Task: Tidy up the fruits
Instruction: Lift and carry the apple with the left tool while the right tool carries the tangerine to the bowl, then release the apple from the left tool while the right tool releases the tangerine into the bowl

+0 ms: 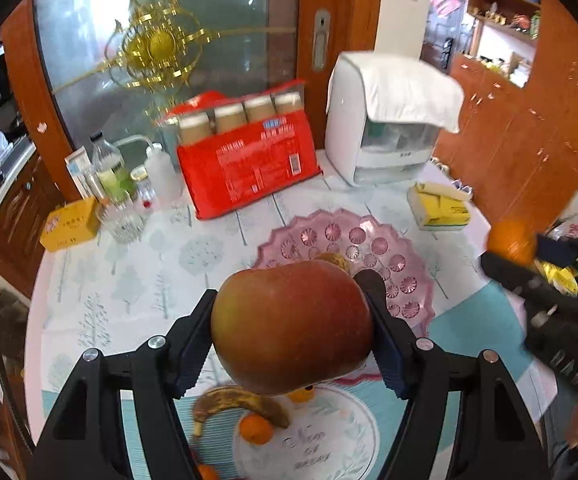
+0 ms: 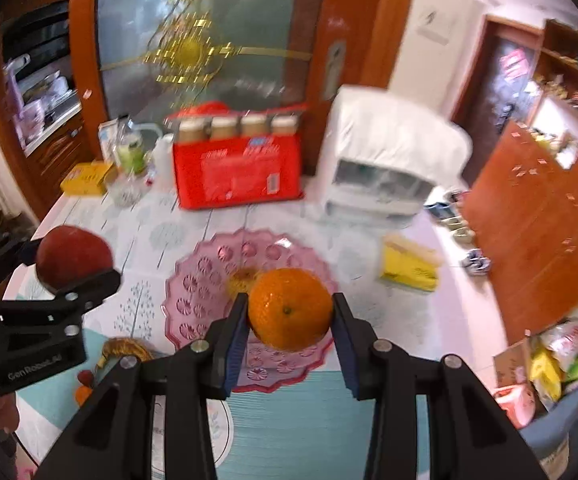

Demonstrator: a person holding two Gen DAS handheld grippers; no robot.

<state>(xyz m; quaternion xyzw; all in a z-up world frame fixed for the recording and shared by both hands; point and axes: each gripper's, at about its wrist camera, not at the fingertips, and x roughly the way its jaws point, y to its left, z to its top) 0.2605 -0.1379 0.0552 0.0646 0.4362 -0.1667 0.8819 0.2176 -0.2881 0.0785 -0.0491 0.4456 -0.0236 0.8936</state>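
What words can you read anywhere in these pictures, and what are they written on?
"GenRobot.AI" – printed on the side of the left gripper, seen from the right wrist camera.
Red package: white print and a barcode, too blurred to read.
Yellow box: faint print, unreadable.
Yellow tissue pack: dark mark, too small to read.
Round placemat: curly lettering, too blurred to make out.

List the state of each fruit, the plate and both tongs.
Apple: held in left tongs, off the table.
Orange: held in right tongs, above the plate.
Plate: nearly bare, one small brownish item on it.
Banana: lying on the table, browned.
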